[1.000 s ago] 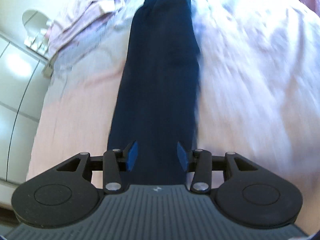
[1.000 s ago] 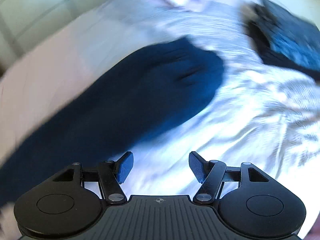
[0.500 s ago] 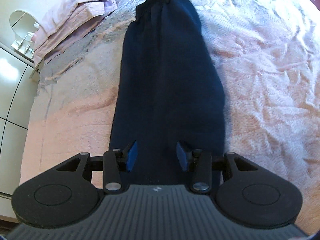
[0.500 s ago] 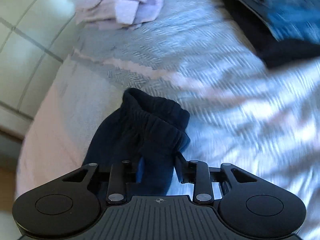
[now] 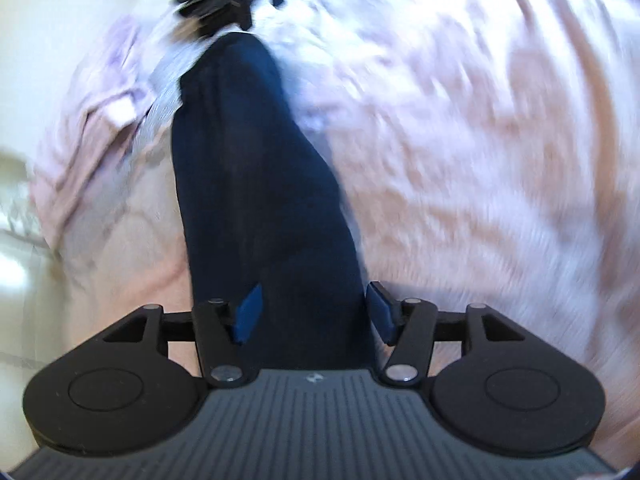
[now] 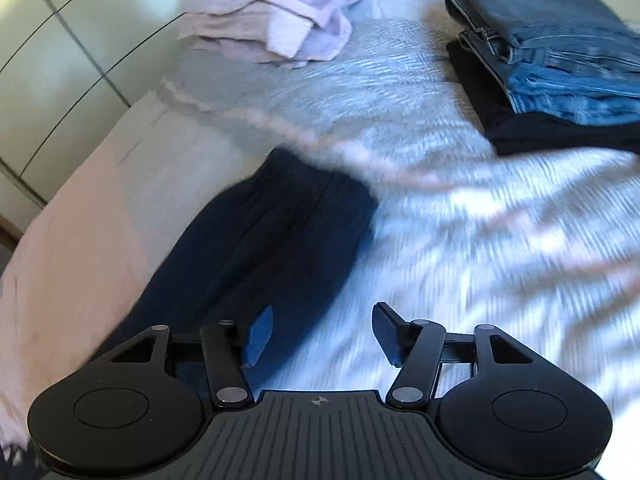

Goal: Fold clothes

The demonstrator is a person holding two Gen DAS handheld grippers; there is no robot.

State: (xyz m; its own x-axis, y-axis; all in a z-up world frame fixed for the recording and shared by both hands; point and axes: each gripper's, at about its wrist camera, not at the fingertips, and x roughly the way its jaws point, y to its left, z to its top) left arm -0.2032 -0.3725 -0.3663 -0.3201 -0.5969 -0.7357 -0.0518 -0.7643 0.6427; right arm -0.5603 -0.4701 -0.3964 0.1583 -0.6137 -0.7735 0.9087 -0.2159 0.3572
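A bed (image 6: 460, 240) under a pale, textured pinkish-white coverlet filled most of both views, with bright light washing across it. In the upper left of the right wrist view stood glossy cream wardrobe panels (image 6: 72, 64) split by thin dark seams and catching soft reflections.

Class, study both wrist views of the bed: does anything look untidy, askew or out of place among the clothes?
Yes. The pale lilac garment lies crumpled in a heap at the bed's far edge, unlike the folded jeans stack beside it. The navy trousers lie flat in a long strip, not yet folded short. Nothing looks damaged or spilled.
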